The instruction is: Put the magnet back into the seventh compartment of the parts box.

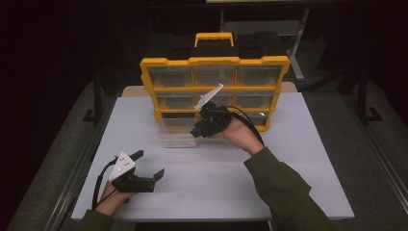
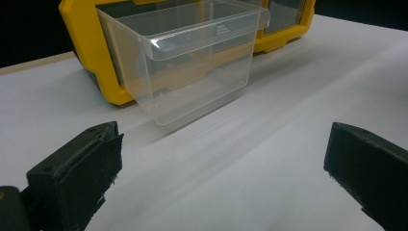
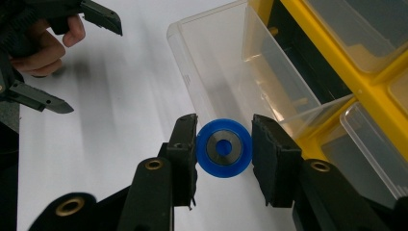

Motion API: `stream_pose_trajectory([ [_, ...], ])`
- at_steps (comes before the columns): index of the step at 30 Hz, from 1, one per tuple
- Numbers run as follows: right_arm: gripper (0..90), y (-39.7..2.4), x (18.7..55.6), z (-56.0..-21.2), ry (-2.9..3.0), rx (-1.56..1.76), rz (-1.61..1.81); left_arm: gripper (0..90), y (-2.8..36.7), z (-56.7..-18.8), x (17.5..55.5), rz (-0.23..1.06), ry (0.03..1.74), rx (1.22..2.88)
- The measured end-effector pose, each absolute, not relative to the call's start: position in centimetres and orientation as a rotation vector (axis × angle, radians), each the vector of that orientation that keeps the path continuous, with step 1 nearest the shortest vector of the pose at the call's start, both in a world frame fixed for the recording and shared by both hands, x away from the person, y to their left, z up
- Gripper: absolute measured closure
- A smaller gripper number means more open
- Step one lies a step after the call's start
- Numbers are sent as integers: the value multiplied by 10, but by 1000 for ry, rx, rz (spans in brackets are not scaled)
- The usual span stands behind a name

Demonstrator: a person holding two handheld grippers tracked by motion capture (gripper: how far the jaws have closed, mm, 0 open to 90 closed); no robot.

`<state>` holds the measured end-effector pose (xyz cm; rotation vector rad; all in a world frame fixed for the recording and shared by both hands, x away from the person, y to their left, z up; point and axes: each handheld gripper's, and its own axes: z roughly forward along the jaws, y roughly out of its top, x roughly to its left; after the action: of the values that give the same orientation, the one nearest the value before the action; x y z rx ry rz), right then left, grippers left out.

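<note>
A yellow organizer cabinet (image 1: 214, 89) with clear drawers stands at the back of the white table (image 1: 216, 178). Its bottom left drawer (image 1: 177, 134) is pulled out toward me, and I see nothing in it. My right gripper (image 3: 224, 151) is shut on a blue disc (image 3: 224, 148) with a metal centre, held by its rim just beside the front edge of that drawer (image 3: 216, 62). In the high view the right gripper (image 1: 197, 131) is at the drawer's right front corner. My left gripper (image 1: 150, 162) rests open near the table's front left, facing the drawer (image 2: 192, 62), with nothing between its jaws.
The cabinet's other clear drawers (image 3: 370, 144) are pushed in. A yellow carry handle (image 1: 214, 37) tops the cabinet. Bare white tabletop lies between the two hands. Dark floor and table legs surround the table.
</note>
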<state>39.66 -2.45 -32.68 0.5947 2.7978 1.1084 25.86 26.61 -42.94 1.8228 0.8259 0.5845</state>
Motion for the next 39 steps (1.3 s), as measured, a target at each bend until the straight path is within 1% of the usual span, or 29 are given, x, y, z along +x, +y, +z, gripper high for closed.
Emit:
stream_pose_trajectory([
  [22,618,-7,415,-324,2799,630,1106,0,267,-429,258,581,826,1817],
  [39,618,14,431,-329,2814,601,1086,0,267,-429,258,582,825,1814],
])
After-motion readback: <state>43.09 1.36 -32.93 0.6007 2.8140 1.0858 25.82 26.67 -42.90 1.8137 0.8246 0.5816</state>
